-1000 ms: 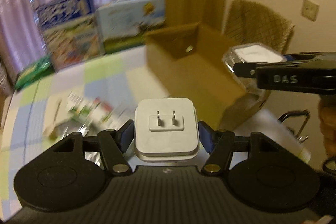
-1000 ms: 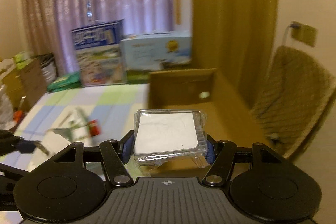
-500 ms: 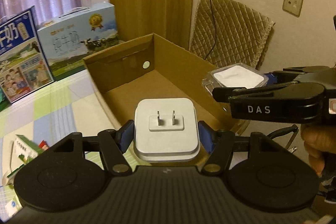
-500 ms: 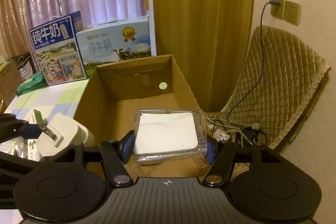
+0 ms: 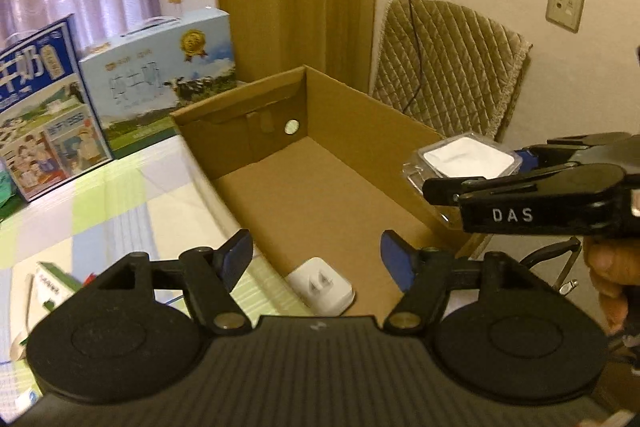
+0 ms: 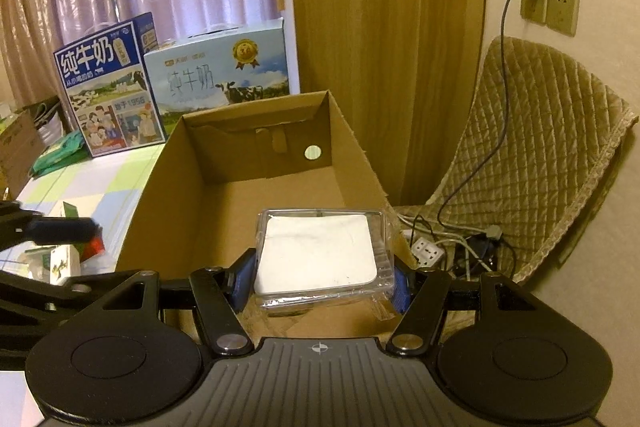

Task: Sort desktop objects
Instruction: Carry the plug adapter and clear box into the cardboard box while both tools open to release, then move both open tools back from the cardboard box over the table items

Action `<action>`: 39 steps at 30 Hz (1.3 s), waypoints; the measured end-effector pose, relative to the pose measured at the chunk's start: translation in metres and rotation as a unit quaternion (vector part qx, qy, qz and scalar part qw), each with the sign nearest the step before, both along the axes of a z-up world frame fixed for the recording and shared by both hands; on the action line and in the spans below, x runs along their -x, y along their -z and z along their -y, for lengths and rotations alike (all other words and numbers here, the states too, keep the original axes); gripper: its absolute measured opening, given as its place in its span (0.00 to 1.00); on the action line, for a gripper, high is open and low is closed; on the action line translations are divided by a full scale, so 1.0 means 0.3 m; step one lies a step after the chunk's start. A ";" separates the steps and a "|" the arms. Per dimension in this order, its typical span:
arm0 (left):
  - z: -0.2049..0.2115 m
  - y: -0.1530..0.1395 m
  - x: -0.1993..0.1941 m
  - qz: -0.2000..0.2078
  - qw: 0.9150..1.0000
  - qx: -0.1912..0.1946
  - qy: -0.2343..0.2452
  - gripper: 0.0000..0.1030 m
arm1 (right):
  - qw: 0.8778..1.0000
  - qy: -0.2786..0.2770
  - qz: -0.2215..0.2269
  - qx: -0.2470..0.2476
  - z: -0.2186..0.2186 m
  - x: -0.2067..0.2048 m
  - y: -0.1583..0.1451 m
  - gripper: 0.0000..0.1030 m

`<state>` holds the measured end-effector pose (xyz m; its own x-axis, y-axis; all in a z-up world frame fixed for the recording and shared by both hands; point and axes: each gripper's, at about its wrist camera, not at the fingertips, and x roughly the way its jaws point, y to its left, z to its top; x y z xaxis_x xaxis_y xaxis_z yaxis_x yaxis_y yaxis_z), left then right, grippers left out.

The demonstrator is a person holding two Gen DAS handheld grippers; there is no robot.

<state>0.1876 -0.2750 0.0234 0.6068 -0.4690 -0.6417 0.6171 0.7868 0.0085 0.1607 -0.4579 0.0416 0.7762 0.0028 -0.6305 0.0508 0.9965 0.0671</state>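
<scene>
An open cardboard box (image 5: pixel 360 131) (image 6: pixel 256 143) stands on the table's right side. A white plug adapter (image 5: pixel 322 286) lies prongs up on the box floor, at its near end. My left gripper (image 5: pixel 316 257) hangs open above it with nothing between its fingers. My right gripper (image 6: pixel 322 273) is shut on a clear plastic case with a white pad inside (image 6: pixel 320 255), held over the box's near right corner. In the left wrist view that case (image 5: pixel 468 157) and the right gripper show at the right, over the box's right wall.
Two milk cartons (image 6: pixel 108 87) (image 6: pixel 220 71) stand behind the box by the curtain. Small packets (image 5: pixel 52 287) lie on the checked tablecloth (image 5: pixel 120 203) to the left. A quilted chair (image 6: pixel 532 155) and a power strip (image 6: pixel 428 251) with cables sit to the right, off the table.
My left gripper has opened and the white plug adapter has dropped from it onto the box floor. The right gripper still holds the plastic case, slightly nearer the box.
</scene>
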 end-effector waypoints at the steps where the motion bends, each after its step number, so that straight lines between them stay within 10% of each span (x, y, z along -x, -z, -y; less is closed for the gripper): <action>1: -0.018 -0.007 0.011 0.002 1.000 0.001 -0.004 0.66 | 1.000 -0.001 0.000 -0.002 -0.001 -0.001 0.000 0.60; 17: -0.356 -0.059 0.175 0.005 0.995 0.008 -0.095 0.77 | 0.998 -0.007 0.053 -0.037 -0.062 0.136 -0.129 0.85; 27: -0.733 -0.053 0.318 -0.005 0.980 -0.017 -0.200 0.87 | 0.990 -0.096 0.085 -0.049 -0.370 0.308 -0.197 0.93; 39: -1.021 0.032 0.390 -0.027 0.962 -0.020 -0.270 0.98 | 0.984 -0.173 0.021 -0.031 -0.677 0.295 -0.041 0.95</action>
